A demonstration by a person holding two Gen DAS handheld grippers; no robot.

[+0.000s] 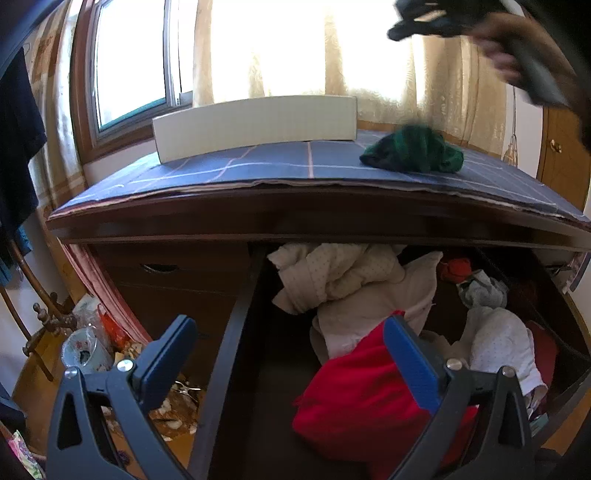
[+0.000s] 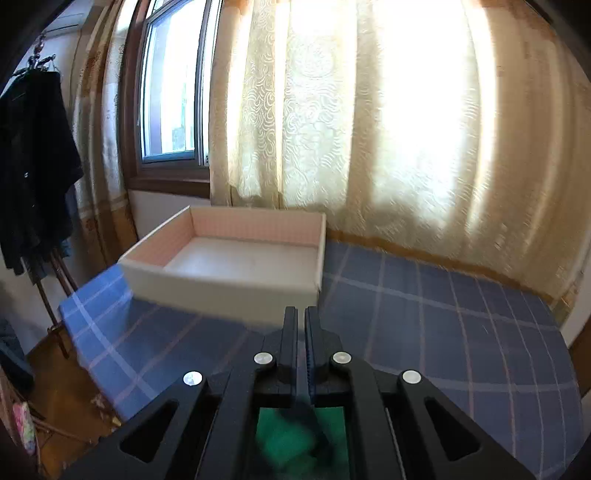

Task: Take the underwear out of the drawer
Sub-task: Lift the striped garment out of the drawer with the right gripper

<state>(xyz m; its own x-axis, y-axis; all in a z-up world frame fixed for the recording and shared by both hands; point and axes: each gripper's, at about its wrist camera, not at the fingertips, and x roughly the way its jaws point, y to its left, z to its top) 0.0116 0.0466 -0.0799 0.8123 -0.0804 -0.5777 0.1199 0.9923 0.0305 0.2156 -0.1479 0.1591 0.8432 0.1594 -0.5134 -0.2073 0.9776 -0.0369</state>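
Observation:
The dark wooden drawer (image 1: 236,332) stands pulled out and holds crumpled clothes: cream garments (image 1: 343,280), a red garment (image 1: 354,398) and a white dotted piece (image 1: 498,343). My left gripper (image 1: 290,332) hangs open over the drawer, its right blue pad just above the red garment. A green pair of underwear (image 1: 413,149) lies on the blue checked cloth (image 1: 258,166) covering the dresser top. My right gripper (image 2: 301,317) is shut with nothing between its pads, above the cloth; the green underwear (image 2: 288,435) shows blurred beneath its body. In the left wrist view the right gripper (image 1: 424,22) is a dark blur at the top right.
An empty white box (image 2: 229,266) sits at the back left of the dresser top, under the curtained window (image 2: 170,92). Dark clothes hang on a rack (image 2: 33,155) at the left. Bags and clutter (image 1: 88,343) lie on the floor left of the drawer.

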